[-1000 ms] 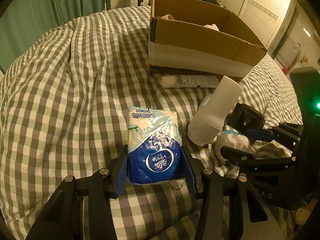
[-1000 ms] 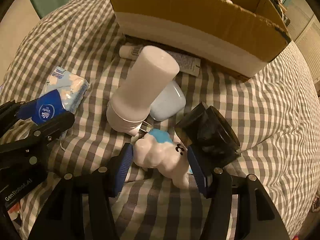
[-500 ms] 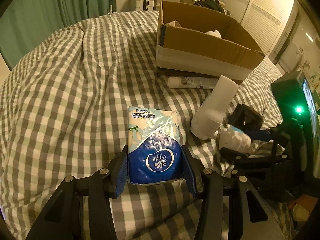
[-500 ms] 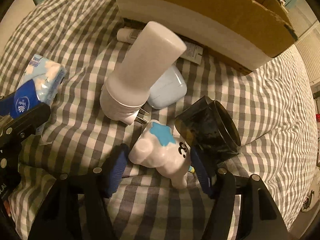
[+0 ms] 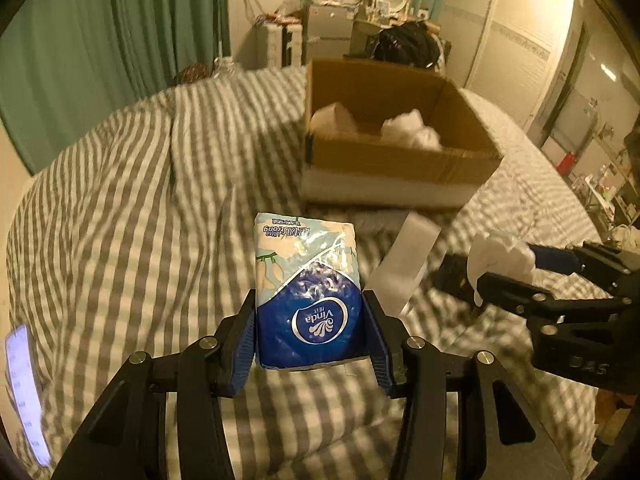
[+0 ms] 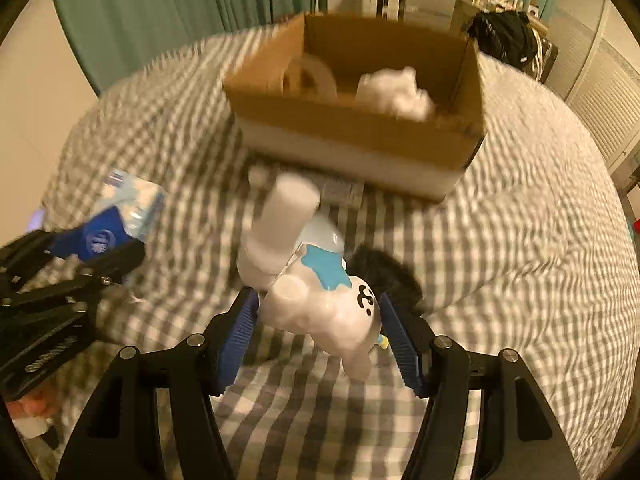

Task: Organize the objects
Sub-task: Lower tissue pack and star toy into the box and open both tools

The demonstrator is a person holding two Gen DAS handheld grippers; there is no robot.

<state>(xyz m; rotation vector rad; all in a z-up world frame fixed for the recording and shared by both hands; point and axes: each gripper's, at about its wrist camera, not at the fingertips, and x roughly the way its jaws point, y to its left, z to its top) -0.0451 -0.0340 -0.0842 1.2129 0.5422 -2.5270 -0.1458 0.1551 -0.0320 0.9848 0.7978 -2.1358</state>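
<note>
My left gripper point(image 5: 310, 332) is shut on a blue and white Vinda tissue pack point(image 5: 308, 292) and holds it above the checked bed. My right gripper point(image 6: 320, 328) is shut on a white cloud-shaped toy point(image 6: 328, 304) with a blue patch, also lifted off the bed; the toy shows at the right of the left wrist view point(image 5: 500, 258). An open cardboard box point(image 5: 396, 160) lies ahead on the bed with white items inside; it also shows in the right wrist view point(image 6: 360, 128).
A white cylinder bottle point(image 6: 280, 228), a pale blue case point(image 6: 324, 236), a dark round container point(image 6: 384, 276) and a tube point(image 6: 340, 190) lie on the bed before the box. Green curtains point(image 5: 100, 40) hang behind. A lit phone point(image 5: 24, 388) lies at far left.
Both grippers have risen well above the bed with their objects held, so the inside of the box has come into view. The frames now are motion-blurred.
</note>
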